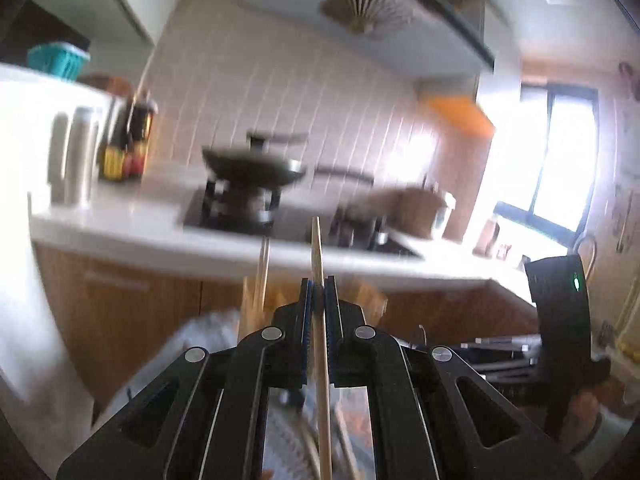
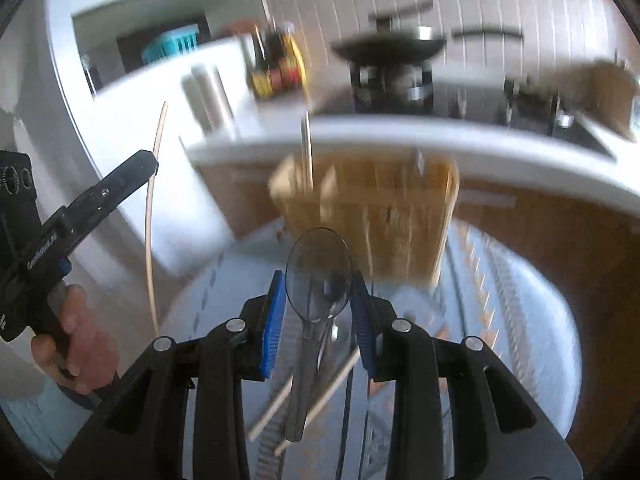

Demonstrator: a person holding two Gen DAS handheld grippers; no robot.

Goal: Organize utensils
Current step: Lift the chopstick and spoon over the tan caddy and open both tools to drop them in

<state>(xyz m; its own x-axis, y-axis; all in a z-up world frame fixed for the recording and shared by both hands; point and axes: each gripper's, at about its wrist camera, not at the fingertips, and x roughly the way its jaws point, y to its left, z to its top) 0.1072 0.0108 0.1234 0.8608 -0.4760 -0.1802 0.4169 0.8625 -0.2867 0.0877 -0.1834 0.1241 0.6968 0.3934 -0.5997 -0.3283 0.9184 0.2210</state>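
My left gripper (image 1: 319, 285) is shut on a wooden chopstick (image 1: 320, 328), which stands nearly upright between the pads; the same chopstick (image 2: 151, 236) and left gripper (image 2: 154, 165) show at the left of the right wrist view, held by a hand (image 2: 78, 344). My right gripper (image 2: 319, 280) is shut on a clear plastic spoon (image 2: 320, 268), bowl pointing forward. Ahead stands a wooden utensil holder (image 2: 372, 208) with chopsticks (image 2: 306, 152) sticking up from its left compartment; the holder (image 1: 256, 300) appears blurred behind the left fingers. More chopsticks (image 2: 320, 396) lie on the patterned cloth (image 2: 500, 300) below.
Beyond is a white kitchen counter (image 1: 120, 220) with a wok on a gas stove (image 1: 252, 168), sauce bottles (image 1: 128, 148) and steel canisters (image 1: 76, 156). Wooden cabinets (image 1: 120, 300) run under it. The right gripper's body (image 1: 560, 312) shows at the right.
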